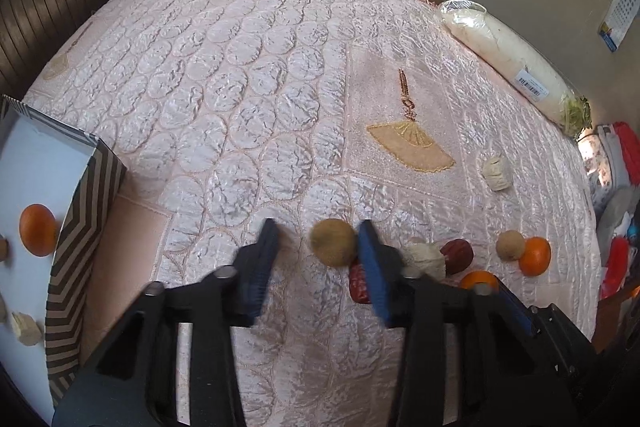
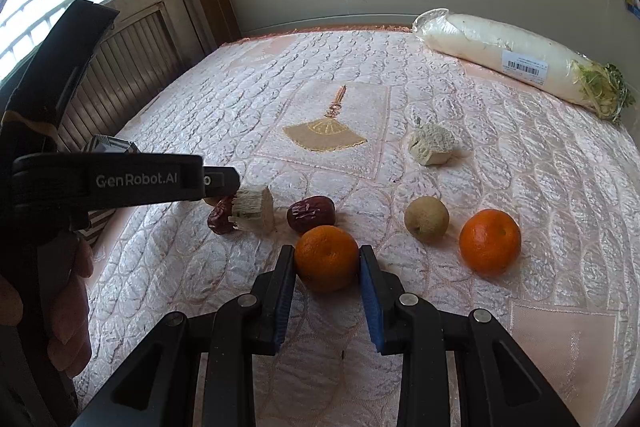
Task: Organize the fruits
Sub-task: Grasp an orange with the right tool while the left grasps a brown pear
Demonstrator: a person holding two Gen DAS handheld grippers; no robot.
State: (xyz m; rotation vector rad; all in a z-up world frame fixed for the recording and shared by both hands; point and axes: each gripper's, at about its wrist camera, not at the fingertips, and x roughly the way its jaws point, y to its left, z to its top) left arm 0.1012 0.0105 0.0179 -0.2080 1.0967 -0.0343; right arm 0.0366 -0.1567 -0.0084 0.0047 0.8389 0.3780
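- The right tongs grip a mandarin orange on the quilted pink bedspread, one blue pad pressed on each side of it.
- The left tongs stand partly apart over the bedspread, a brown longan between the fingers: it touches the right-hand pad, and a clear gap is left at the other pad.
- In the right wrist view, the left tongs' black body lies in front of a red jujube and a pale cut chunk.
- A second jujube lies just behind the gripped orange; farther right sit another longan and a second mandarin, close together.
- Another pale chunk lies apart toward the wall, near a wrapped white radish at the bed's edge.
- At the left of the left wrist view, a chevron-patterned box holds one orange and a pale piece.
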